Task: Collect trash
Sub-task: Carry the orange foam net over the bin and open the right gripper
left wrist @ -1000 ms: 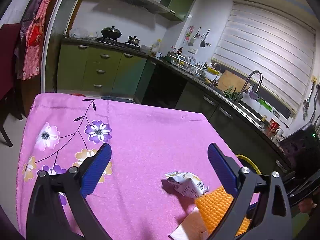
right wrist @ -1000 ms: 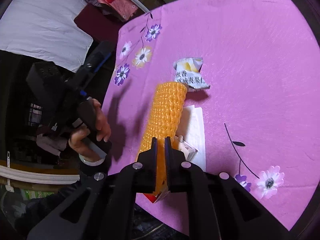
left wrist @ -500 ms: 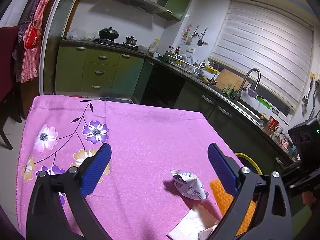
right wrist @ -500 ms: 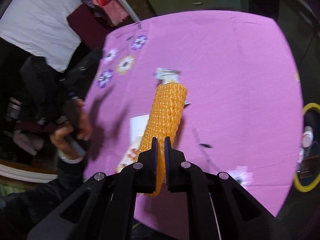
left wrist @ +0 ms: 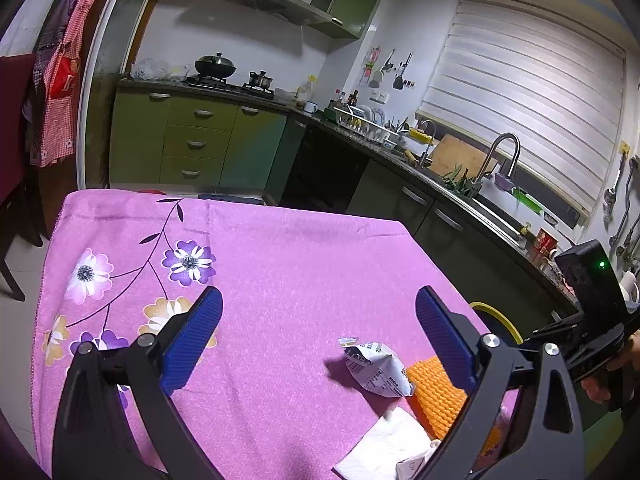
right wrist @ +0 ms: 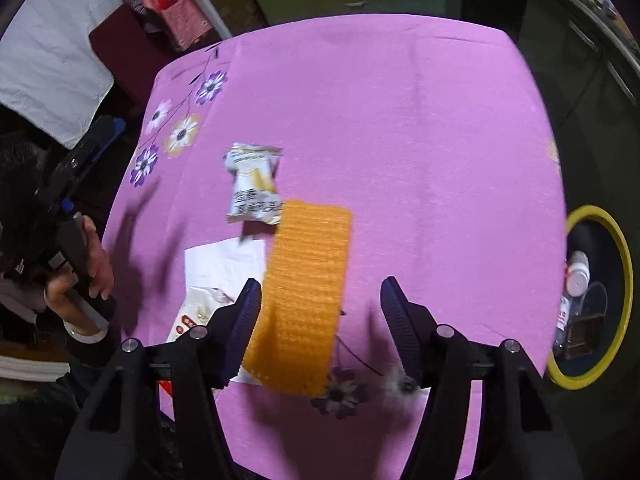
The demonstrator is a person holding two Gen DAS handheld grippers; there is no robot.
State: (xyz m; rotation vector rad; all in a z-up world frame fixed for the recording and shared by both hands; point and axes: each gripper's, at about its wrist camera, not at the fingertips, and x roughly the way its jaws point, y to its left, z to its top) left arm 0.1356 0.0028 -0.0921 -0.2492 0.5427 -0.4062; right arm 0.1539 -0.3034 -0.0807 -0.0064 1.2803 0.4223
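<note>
An orange foam net sleeve [right wrist: 304,300] hangs blurred between the jaws of my right gripper [right wrist: 320,286], which are opening; the pads no longer press it. It is over the near right part of the pink flowered tablecloth [right wrist: 400,120]. Beyond it lie a crumpled white snack wrapper [right wrist: 252,188], a white paper sheet [right wrist: 220,264] and another small packet [right wrist: 196,312]. My left gripper [left wrist: 318,296] stands open and empty above the cloth, with the wrapper [left wrist: 378,370] and the net sleeve [left wrist: 436,392] to its lower right.
A dark bin with a yellow rim [right wrist: 624,280] stands on the floor off the table's right edge, holding a bottle and other trash. Kitchen counters [left wrist: 460,196] with a sink line the far side. A dark red chair [left wrist: 12,140] stands at the left.
My right gripper's jaws went from shut on the orange net sleeve to wide apart. The gripper tipped further down and shifted, bringing the yellow-rimmed bin into view. The left gripper stayed put.
</note>
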